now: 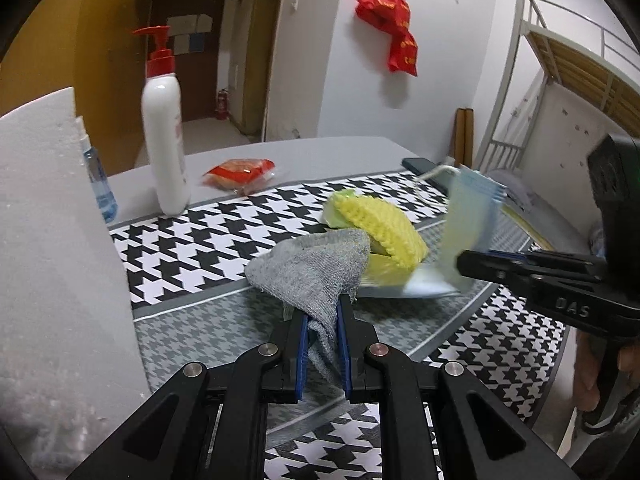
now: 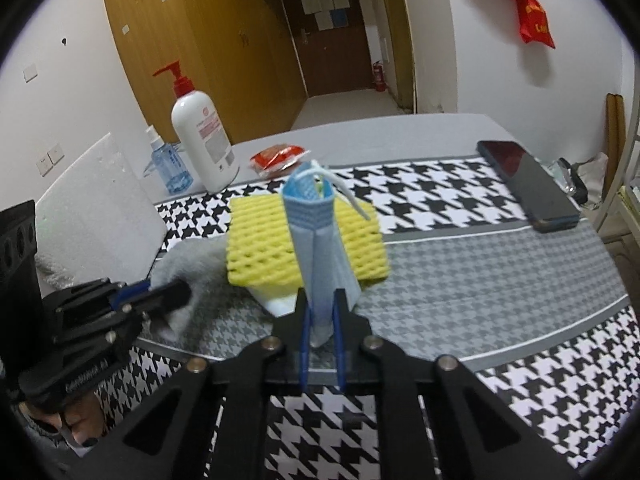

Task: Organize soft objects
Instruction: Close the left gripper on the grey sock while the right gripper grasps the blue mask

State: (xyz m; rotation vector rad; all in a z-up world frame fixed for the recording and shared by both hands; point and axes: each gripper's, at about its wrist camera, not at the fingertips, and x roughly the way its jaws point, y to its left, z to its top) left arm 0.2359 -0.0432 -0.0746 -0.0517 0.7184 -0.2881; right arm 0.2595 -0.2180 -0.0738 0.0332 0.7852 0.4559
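My left gripper (image 1: pixel 323 312) is shut on a grey knitted cloth (image 1: pixel 312 268), whose bunched end drapes over the mat in front of the fingers. Behind it lies a yellow foam net (image 1: pixel 380 226) on a pale pad. My right gripper (image 2: pixel 321 306) is shut on a light blue face mask (image 2: pixel 316 240), which stands folded and upright between the blue pads, its white ear loop (image 2: pixel 340 190) sticking out at the top. In the left wrist view the right gripper (image 1: pixel 464 266) comes in from the right with the face mask (image 1: pixel 468 216) pinched. The yellow foam net (image 2: pixel 272 248) sits just behind the mask.
A white pump bottle (image 1: pixel 166 140) with a red top, a blue spray bottle (image 2: pixel 170 168) and a red snack packet (image 1: pixel 240 172) stand at the far side. A black phone (image 2: pixel 528 184) lies at the right. A white foam block (image 1: pixel 48 240) rises at the left. A houndstooth mat (image 2: pixel 500 280) covers the table.
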